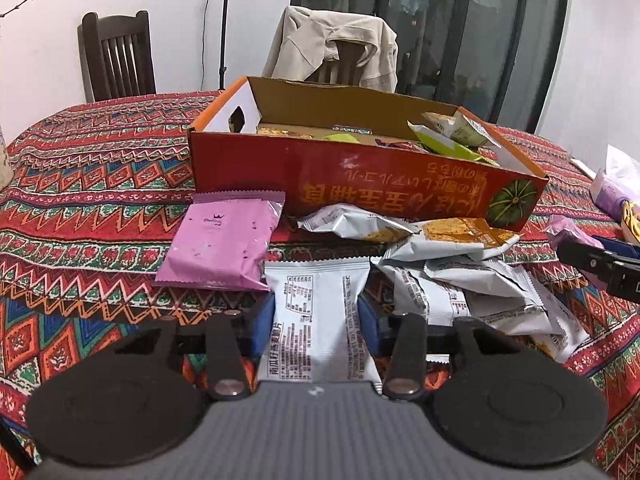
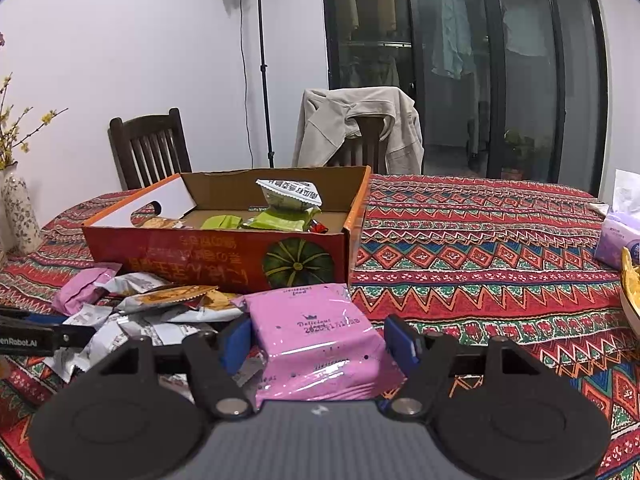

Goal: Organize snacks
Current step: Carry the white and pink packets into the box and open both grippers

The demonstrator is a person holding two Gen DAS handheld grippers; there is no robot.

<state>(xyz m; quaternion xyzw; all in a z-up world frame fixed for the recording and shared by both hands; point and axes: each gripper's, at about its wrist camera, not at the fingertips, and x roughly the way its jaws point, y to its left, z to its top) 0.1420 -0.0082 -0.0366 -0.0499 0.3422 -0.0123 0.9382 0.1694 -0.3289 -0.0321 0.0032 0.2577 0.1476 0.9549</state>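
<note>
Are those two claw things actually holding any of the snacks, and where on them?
Left gripper pinches a white snack packet by its side edges. Right gripper straddles a pink packet; whether its pads press it cannot be told.

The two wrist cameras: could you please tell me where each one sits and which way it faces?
Left wrist: sits on the left gripper, looking forward and down over a white snack packet between its blue fingers toward the orange box; the right gripper's tip shows at the right edge.
Right wrist: sits on the right gripper, facing the same box over a pink packet between its fingers; the left gripper's tip shows at the left edge.
Shared: box, patterned tablecloth, jacket-draped chair, loose packets.
</note>
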